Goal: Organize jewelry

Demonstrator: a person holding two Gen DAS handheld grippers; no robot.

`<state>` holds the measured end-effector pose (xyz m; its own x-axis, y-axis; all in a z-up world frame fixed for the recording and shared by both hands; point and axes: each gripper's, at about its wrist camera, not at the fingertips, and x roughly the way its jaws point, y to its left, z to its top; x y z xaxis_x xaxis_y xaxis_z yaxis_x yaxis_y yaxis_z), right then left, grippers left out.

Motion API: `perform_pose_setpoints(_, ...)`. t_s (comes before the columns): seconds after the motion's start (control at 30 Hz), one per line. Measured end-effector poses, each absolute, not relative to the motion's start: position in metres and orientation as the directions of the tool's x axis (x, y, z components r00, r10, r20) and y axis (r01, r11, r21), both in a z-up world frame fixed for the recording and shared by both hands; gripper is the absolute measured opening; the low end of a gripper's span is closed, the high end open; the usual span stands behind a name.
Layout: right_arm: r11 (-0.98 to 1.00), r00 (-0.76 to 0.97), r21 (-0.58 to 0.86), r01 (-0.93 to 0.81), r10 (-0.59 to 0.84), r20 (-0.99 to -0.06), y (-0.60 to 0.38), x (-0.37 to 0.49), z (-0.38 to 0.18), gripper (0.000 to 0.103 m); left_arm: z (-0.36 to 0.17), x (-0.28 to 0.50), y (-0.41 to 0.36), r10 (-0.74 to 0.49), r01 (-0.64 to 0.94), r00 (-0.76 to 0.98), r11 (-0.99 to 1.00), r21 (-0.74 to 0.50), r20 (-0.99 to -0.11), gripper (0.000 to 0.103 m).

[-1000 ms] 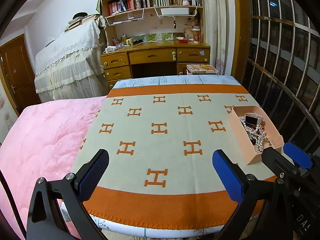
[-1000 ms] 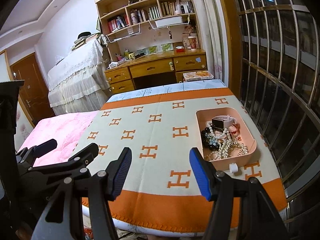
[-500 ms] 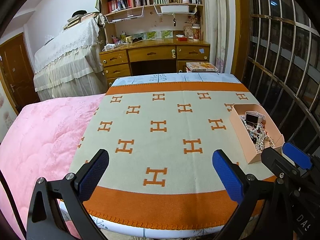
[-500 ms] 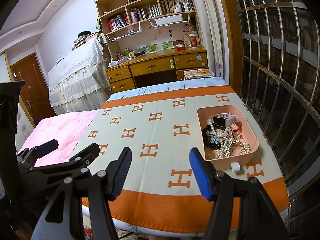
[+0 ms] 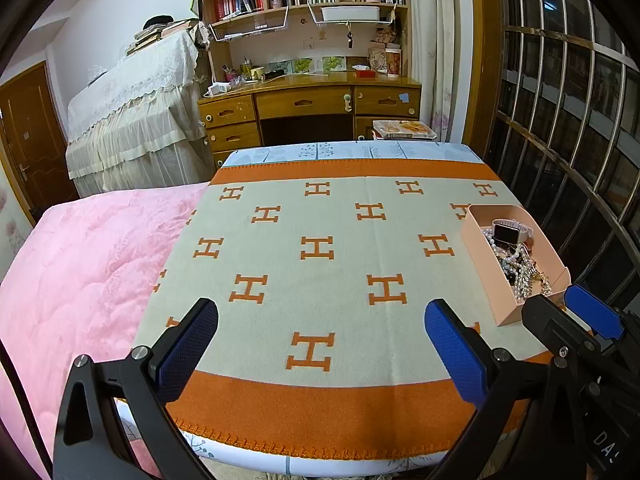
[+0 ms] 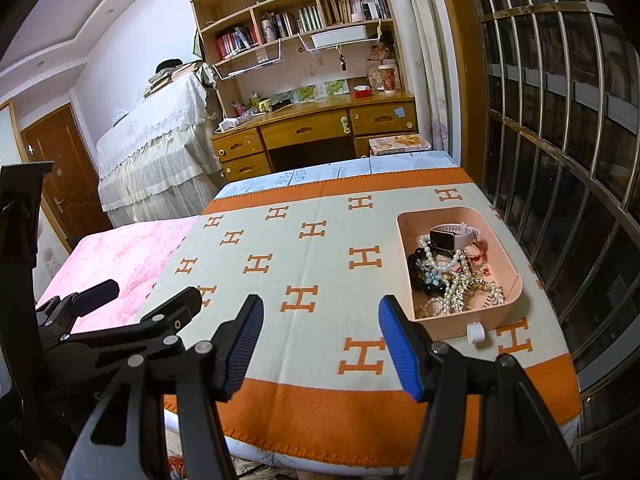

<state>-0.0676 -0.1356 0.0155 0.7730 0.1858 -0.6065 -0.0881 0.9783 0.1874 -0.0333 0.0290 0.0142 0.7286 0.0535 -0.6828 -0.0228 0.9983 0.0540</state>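
A pink tray (image 6: 404, 236) sits on the right side of the orange-and-grey H-pattern blanket (image 6: 312, 264). It holds a tangle of jewelry: a white smartwatch (image 6: 452, 236), pearl strands (image 6: 444, 268), black beads (image 6: 420, 276) and sparkly pieces. The tray also shows in the left wrist view (image 5: 480, 252). My right gripper (image 6: 320, 344) is open and empty, hovering over the blanket's near edge, left of the tray. My left gripper (image 5: 320, 340) is open and empty over the blanket's near middle; it also shows at the left of the right wrist view (image 6: 136, 300).
A pink quilt (image 5: 80, 272) covers the bed to the left of the blanket. A wooden desk (image 5: 312, 104) with shelves stands beyond the far edge. A barred window (image 6: 560, 140) runs along the right. A white knob (image 6: 476, 334) sticks out of the tray's near wall.
Both views have shifted only slightly; the grippers drifted a little while staying open. The tray and jewelry have not moved.
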Motion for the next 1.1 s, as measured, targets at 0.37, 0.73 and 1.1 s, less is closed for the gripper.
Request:
perform_pose_setpoints(0.37, 0.978, 0.772, 0.188, -0.087, 0.186, -0.607, -0.1338, -0.0677, 0.0154, 0.061, 0.0131, -0.0330, 0.0298, 0.052, -0.022, 0.727, 0.998, 0.052, -0.684, 0.102)
perform_pose_setpoints(0.73, 0.978, 0.771, 0.187, -0.087, 0.185, -0.609, -0.1326, -0.0683, 0.0150, 0.061, 0.0114, -0.0333, 0.0310, 0.050, -0.022, 0.725, 0.999, 0.049, -0.687, 0.102)
perform_pose_setpoints(1.1, 0.977, 0.764, 0.193, -0.088, 0.190, -0.616, -0.1285, -0.0730, 0.0082, 0.061, 0.0059, -0.0336, 0.0354, 0.048, -0.024, 0.718, 0.999, 0.045, -0.695, 0.102)
